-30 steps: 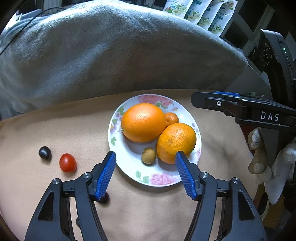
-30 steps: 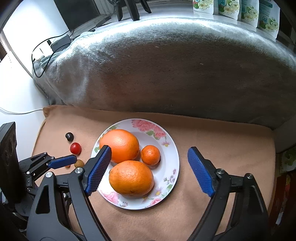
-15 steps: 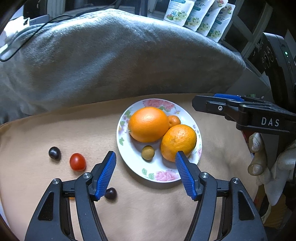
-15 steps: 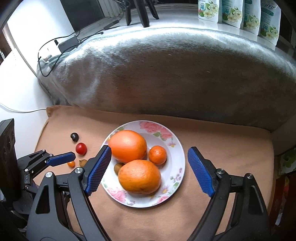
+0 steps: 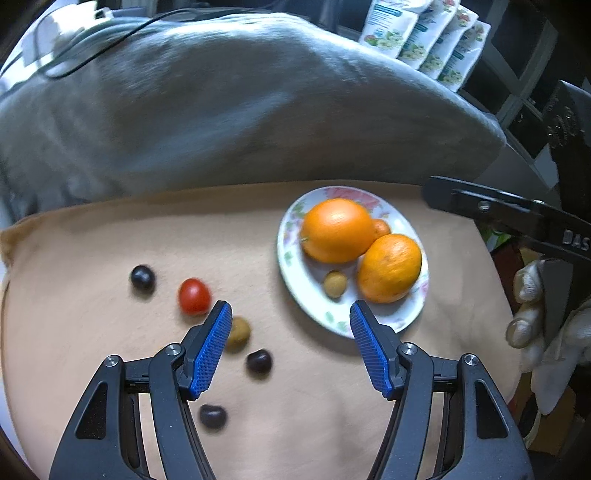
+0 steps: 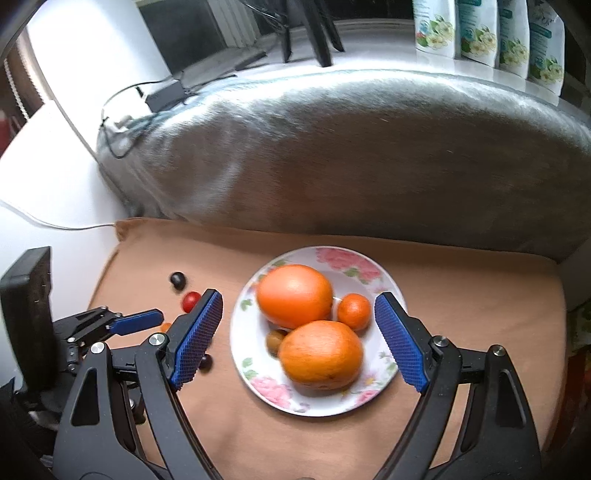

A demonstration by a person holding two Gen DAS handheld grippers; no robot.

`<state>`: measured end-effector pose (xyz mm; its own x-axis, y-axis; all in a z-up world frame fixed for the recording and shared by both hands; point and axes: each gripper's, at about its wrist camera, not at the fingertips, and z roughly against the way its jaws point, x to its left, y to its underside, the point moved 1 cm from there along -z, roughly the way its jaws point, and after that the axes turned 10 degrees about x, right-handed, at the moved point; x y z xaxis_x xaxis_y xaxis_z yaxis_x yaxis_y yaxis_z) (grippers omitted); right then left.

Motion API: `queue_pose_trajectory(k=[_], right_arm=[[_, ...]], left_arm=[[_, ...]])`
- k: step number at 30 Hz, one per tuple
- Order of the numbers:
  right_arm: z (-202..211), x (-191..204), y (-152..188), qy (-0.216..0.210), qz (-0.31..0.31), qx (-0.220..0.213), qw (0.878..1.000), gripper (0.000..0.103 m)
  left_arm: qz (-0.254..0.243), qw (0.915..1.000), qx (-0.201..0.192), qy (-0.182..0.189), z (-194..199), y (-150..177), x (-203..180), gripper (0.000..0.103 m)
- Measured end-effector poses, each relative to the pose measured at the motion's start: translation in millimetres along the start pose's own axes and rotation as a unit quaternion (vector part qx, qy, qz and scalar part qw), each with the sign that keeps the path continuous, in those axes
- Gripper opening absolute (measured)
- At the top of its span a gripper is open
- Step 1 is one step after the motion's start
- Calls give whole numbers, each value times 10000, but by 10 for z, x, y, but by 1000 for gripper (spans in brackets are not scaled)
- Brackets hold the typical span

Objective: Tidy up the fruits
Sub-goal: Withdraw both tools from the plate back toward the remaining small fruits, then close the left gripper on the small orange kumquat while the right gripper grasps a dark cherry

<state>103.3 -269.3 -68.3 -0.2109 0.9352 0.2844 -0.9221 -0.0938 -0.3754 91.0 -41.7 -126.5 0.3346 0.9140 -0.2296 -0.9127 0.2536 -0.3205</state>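
A flowered white plate (image 5: 295,275) on the tan cloth holds two big oranges (image 5: 336,229), a small mandarin (image 6: 354,311) and a brown longan (image 5: 335,283). Loose on the cloth to its left lie a dark grape (image 5: 142,277), a cherry tomato (image 5: 194,295), another longan (image 5: 238,332) and two dark fruits (image 5: 259,363). My left gripper (image 5: 290,314) hangs open above the cloth between the plate and the loose fruits, with nothing in it. Over the plate's near side my right gripper (image 6: 298,299) stands open and empty too.
A grey blanket (image 5: 221,110) rises behind the cloth. Pouches (image 6: 487,33) stand along the ledge at the back right. A gloved hand (image 5: 532,325) holds the right gripper at the cloth's right edge. Cables and an adapter (image 6: 162,92) lie at the back left.
My left gripper has moved left off the plate, and more loose fruits have come into its view. The right gripper has drawn back a little. Both stayed open.
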Motion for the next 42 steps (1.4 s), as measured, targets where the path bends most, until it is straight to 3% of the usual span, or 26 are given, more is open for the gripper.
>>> queue_pose_trajectory(k=[12, 20, 27, 31, 42], right_arm=[[-220, 525, 189, -201, 793, 543, 9952, 87], [-413, 747, 350, -407, 955, 949, 9901, 87], [-702, 889, 481, -533, 902, 1340, 9854, 64], [-883, 966, 519, -527, 938, 1508, 9827, 53], [-1209, 1137, 525, -341, 948, 1712, 9801, 46]], left_arm=[[442, 9983, 157, -339, 35, 363, 603, 65], [815, 9955, 339, -357, -50, 552, 880, 51], [877, 9954, 348, -179, -159, 484, 954, 37], [792, 9961, 373, -77, -257, 427, 930, 36], [645, 9967, 474, 106, -469, 362, 904, 32]])
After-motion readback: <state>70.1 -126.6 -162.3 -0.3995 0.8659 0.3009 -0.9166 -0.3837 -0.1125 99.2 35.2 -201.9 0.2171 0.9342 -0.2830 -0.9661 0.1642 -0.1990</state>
